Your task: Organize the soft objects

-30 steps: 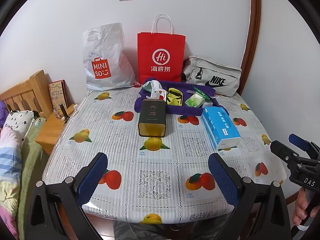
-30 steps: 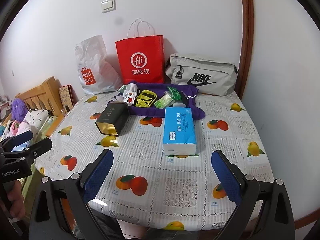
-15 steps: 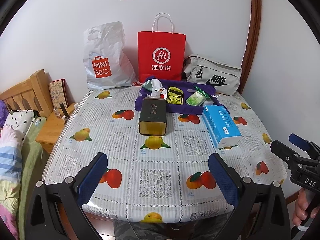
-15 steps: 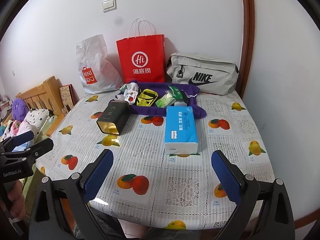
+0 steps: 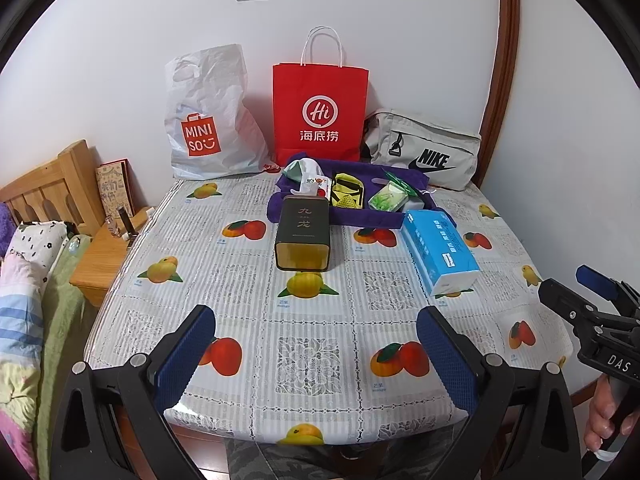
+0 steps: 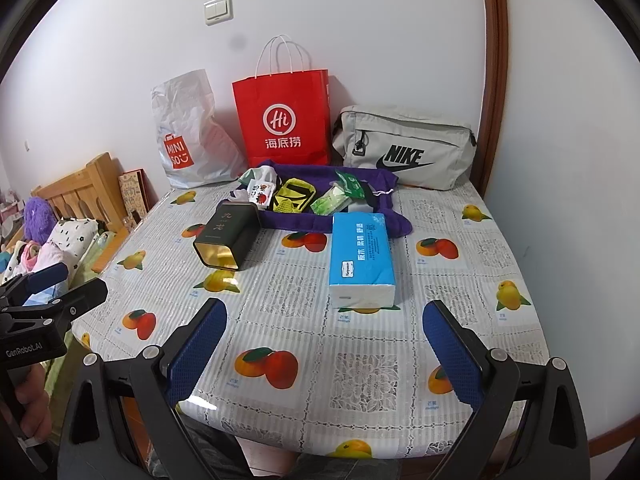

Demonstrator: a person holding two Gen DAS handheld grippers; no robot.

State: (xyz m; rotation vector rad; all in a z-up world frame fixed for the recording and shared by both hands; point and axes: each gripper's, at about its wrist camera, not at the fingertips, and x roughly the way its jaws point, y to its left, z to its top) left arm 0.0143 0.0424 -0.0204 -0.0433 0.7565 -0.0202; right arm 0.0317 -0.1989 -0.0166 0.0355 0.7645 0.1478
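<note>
Two wrist cameras look forward from the near table edge toward the far wall, left and right, sharing the whole tabletop.

We hold the left gripper low at the near edge, jaws spread wide, nothing between them. The right gripper sits alongside, level, jaws equally wide and empty. A hand grips the right handle, another hand the left.
</note>
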